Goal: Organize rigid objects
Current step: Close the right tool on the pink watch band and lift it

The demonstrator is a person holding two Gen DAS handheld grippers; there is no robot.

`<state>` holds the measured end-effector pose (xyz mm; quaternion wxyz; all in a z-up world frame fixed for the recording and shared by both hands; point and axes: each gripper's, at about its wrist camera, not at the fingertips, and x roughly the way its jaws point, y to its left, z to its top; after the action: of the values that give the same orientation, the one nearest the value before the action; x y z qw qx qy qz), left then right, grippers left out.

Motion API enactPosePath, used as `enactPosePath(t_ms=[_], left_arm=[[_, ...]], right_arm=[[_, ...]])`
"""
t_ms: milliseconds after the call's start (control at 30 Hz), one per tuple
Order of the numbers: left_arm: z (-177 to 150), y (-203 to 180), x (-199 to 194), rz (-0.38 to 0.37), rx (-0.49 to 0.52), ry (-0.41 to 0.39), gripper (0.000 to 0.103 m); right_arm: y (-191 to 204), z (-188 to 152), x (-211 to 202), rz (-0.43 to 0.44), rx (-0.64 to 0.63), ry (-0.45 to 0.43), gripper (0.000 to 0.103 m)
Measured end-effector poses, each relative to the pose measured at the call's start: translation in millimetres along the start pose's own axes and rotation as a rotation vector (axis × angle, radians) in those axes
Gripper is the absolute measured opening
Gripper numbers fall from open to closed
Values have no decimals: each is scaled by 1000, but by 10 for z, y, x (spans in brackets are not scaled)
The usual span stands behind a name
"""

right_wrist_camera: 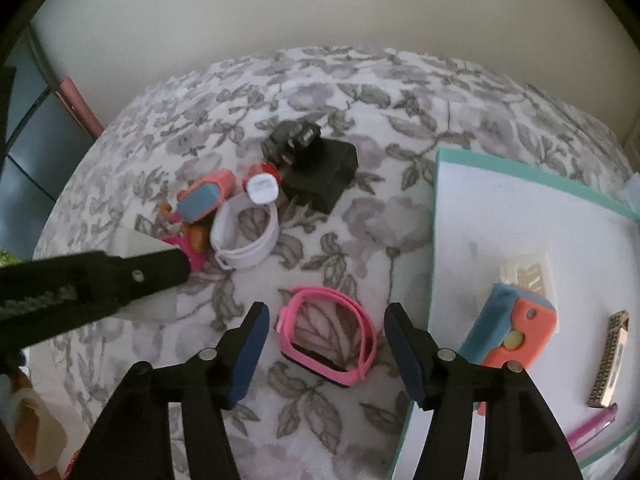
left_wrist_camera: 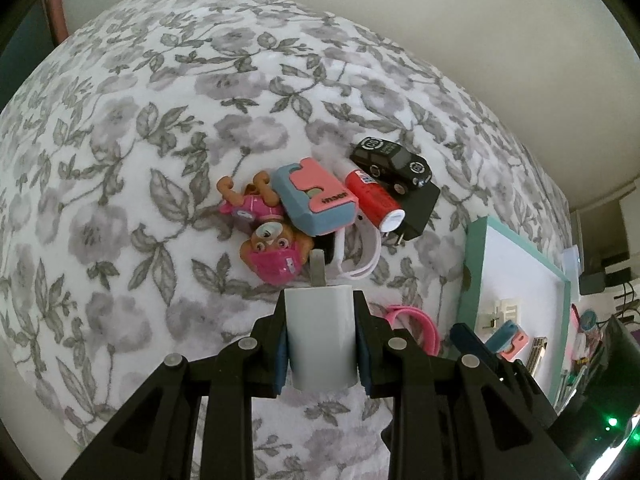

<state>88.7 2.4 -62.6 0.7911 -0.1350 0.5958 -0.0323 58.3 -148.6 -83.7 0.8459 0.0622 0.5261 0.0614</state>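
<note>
My left gripper (left_wrist_camera: 320, 300) is shut on a white charger plug (left_wrist_camera: 322, 340), its prongs pointing away over the flowered bedspread. Just beyond it lies a pile: a pup figure (left_wrist_camera: 272, 248), a blue and coral toy camera (left_wrist_camera: 316, 200), a red tube (left_wrist_camera: 374, 196), a black toy car (left_wrist_camera: 392, 162), a black charger (left_wrist_camera: 420, 208) and a white band (left_wrist_camera: 360, 256). My right gripper (right_wrist_camera: 327, 309) stands open above a pink watch band (right_wrist_camera: 366, 322), which lies on the bedspread between the fingers, untouched.
A white tray with a teal rim (right_wrist_camera: 500, 216) lies at the right. It holds a second blue and coral toy (right_wrist_camera: 508, 332), a gold bar (right_wrist_camera: 610, 360) and a pink pen (right_wrist_camera: 592, 428). A pale wall runs behind the bed.
</note>
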Motion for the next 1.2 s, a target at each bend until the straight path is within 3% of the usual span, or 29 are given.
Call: enactPosePath(t_ms=[533,867,1033,1200], left_arm=[[30,105,64,-40,-36,23,29],[42,88,73,-57,-34,28,29],[46,87,73,-59,-34,32,29],[44,86,85,-53,-31,38,29]], right_arm=[[3,126,263,-38,-16,27,68],[175,65,381,-94,-124,66,72],[184,2,333,-52,-107,92,73],[258,-62,331,-88,-161,108,68]])
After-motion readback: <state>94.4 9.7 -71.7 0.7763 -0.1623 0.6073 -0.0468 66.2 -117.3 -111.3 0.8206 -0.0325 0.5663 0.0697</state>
